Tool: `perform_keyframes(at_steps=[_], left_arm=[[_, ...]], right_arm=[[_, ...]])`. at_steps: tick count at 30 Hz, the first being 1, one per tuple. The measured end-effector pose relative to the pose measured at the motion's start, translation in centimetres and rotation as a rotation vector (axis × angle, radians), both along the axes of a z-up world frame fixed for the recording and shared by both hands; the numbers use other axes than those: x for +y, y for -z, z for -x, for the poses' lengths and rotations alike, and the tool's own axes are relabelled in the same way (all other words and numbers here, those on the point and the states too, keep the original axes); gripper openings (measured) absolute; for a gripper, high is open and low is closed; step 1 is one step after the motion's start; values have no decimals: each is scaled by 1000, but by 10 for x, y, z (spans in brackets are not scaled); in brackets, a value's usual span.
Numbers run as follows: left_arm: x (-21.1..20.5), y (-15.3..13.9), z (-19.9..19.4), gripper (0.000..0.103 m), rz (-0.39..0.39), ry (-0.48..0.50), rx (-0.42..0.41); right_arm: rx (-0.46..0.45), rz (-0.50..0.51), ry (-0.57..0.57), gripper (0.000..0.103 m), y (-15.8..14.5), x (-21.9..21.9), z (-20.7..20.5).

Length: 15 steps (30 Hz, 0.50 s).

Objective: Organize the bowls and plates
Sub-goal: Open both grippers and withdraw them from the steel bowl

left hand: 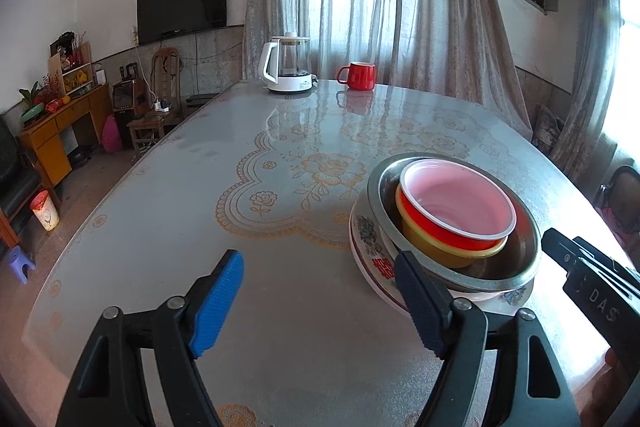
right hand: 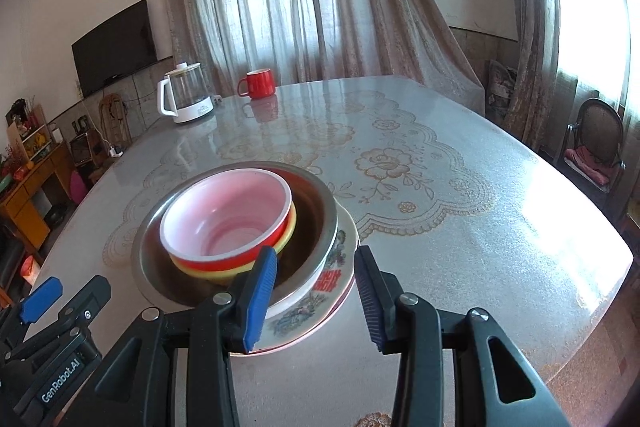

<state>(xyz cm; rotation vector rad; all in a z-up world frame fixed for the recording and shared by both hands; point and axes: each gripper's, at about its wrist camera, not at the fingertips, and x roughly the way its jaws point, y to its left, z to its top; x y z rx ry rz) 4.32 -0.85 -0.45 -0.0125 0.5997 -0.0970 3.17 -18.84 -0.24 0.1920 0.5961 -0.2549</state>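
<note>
The large glass-topped table (left hand: 168, 195), laid over a grey cloth with gold floral lace print, carries one stack near its front edge. The base of the stack is a white floral ceramic plate (right hand: 312, 307). On it sits a round stainless-steel basin (right hand: 320, 211), holding a yellow plastic bowl (left hand: 436, 247) with a red plastic bowl with a pale pink interior (right hand: 228, 215) nested inside. At the far edge stand a clear glass kettle with a white handle (left hand: 286, 65) and a red ceramic mug (left hand: 360, 75).

The left gripper (left hand: 316, 301) has its fingers wide apart, clamping nothing. The right gripper (right hand: 314, 299) has its fingers partly apart, straddling the plate's near rim without gripping it.
</note>
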Motion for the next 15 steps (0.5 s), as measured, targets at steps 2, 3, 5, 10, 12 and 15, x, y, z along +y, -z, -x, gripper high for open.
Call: perform_keyframes(at_steps=[2,3,5,10,12,15], left_arm=[[1,-1,0,83,5,-5,-7],[0,-1,0,86,5,-6,-10],[0,-2,1,89,2,-9,-15],[-1,-1,0,96,3,-10,-11],[-2,-1,-1,99,1,-12,-10],[-1,-1,0,101,4,-19,-13]], right_arm=[[1,0,0,40,1,0,0],[4,0,-1,40,1,1,-1],[11,0,-7,40,2,2,-2],[13,23,-20,40,4,7,-3],[13,25,-23,40,4,7,-2],[13,27,-26,40,5,7,-3]])
